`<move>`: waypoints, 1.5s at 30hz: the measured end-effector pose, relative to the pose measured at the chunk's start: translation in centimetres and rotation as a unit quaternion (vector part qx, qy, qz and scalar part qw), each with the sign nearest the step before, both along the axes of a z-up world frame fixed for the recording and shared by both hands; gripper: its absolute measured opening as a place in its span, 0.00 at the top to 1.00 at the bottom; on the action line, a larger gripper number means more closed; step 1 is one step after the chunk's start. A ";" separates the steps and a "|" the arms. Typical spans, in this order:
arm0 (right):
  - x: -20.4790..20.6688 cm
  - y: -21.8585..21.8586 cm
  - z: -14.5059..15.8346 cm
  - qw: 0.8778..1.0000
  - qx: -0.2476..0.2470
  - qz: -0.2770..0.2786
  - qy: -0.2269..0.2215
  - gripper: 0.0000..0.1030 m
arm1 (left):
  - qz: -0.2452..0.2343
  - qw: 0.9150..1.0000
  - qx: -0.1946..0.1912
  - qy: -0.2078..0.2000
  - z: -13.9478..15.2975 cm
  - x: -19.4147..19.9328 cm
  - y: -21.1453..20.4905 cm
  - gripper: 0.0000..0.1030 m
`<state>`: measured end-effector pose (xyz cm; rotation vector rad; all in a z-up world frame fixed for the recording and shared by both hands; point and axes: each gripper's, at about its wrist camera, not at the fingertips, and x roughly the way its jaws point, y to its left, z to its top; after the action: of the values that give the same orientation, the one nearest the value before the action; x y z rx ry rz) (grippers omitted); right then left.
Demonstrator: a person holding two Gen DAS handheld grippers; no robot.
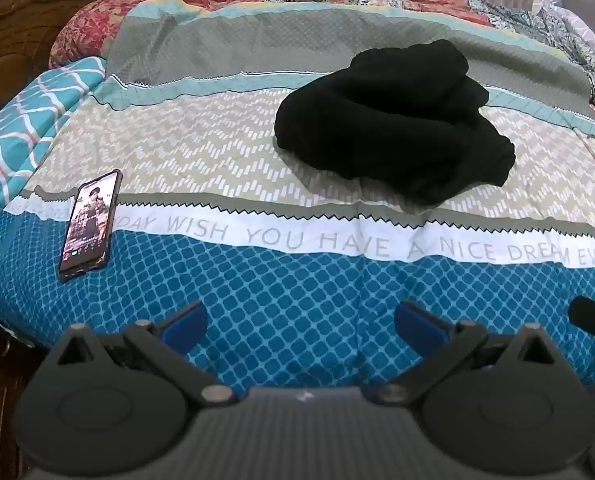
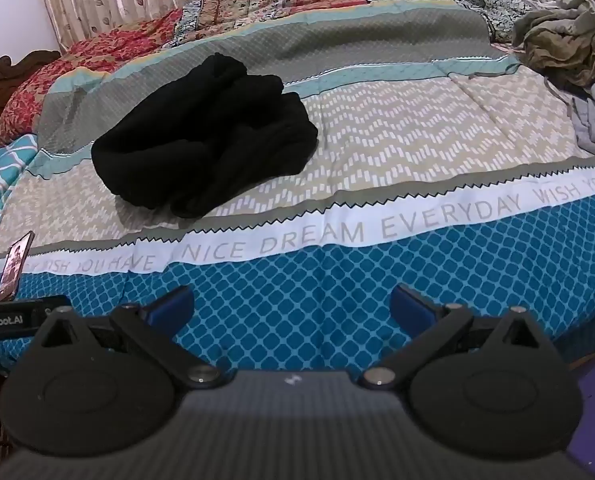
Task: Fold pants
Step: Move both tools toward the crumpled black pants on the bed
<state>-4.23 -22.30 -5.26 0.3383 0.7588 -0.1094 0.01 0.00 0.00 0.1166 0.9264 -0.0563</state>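
Both grippers hang over the bedspread's (image 1: pixel 297 304) blue band, left gripper (image 1: pixel 300 322) and right gripper (image 2: pixel 291 306) spread wide, nothing between them. Black pants (image 1: pixel 393 120) sit bunched mid-bed, phone (image 1: pixel 90 224) lying far left.

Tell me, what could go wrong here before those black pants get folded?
The black pants lie bunched in a heap, so an open gripper might pinch several layers at once and drag the lump instead of spreading it. The phone sits on the bedsheet nearby; spread-out pants could sweep it off. The fingers could also snag the loose sheet.
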 end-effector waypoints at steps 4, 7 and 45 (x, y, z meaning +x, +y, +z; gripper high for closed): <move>-0.2 -0.1 0.1 1.000 -0.004 -0.004 -0.003 0.00 | 0.001 1.000 -0.002 0.000 0.0 0.0 0.1 0.00; -0.7 -0.1 0.5 1.000 -0.006 -0.011 -0.013 0.00 | 0.005 1.000 -0.008 -0.007 -0.3 -0.2 0.3 0.00; 15.4 -7.6 -0.2 0.994 0.061 0.055 -0.076 0.51 | 0.072 0.982 -0.163 -0.061 1.2 9.0 12.7 0.90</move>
<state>11.18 -29.91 -5.48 0.4149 0.6336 0.0664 9.00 12.69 1.24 -0.2480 0.7897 -0.0658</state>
